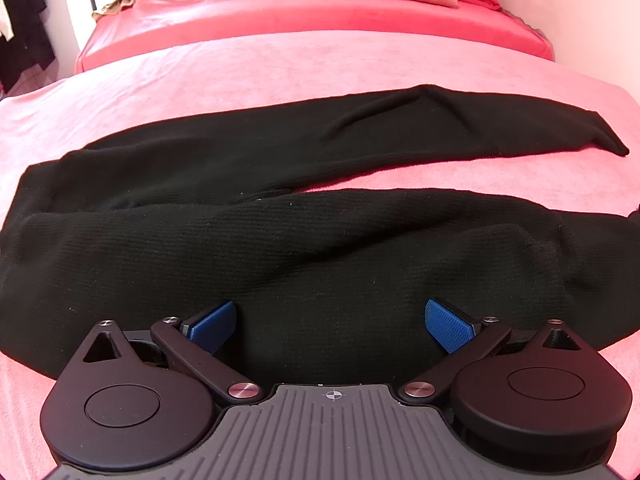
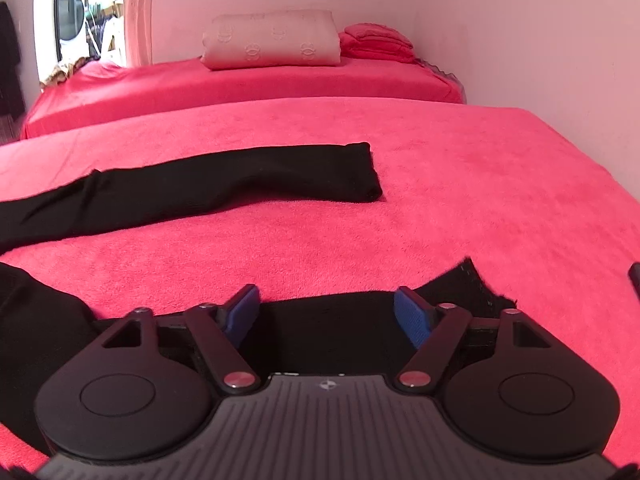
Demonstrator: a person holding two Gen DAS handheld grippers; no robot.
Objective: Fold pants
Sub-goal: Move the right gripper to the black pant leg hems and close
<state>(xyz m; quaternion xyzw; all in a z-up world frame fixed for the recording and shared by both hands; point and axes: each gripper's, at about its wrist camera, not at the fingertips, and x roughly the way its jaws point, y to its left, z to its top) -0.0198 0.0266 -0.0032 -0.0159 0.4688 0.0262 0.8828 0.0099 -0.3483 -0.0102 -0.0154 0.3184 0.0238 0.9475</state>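
Observation:
Black knit pants (image 1: 320, 240) lie spread across the pink bed cover (image 1: 280, 68), legs running to the right. The far leg (image 1: 380, 132) angles away from the near one, leaving a wedge of cover between them. My left gripper (image 1: 331, 322) hangs open over the wide part of the near leg, blue pads (image 1: 214, 326) well apart. In the right wrist view the far leg (image 2: 240, 180) ends in a cuff mid-bed. The near leg's end (image 2: 460, 284) lies under my right gripper (image 2: 326, 316), which is open, with black cloth showing between its pads but not pinched.
A second bed with a red sheet (image 2: 240, 84) stands behind, carrying a pale pillow (image 2: 272, 40) and folded red cloth (image 2: 376, 40). A wall (image 2: 540, 40) closes the right side. A bright doorway (image 2: 80, 20) is far left. A small dark object (image 2: 634, 276) sits at the right edge.

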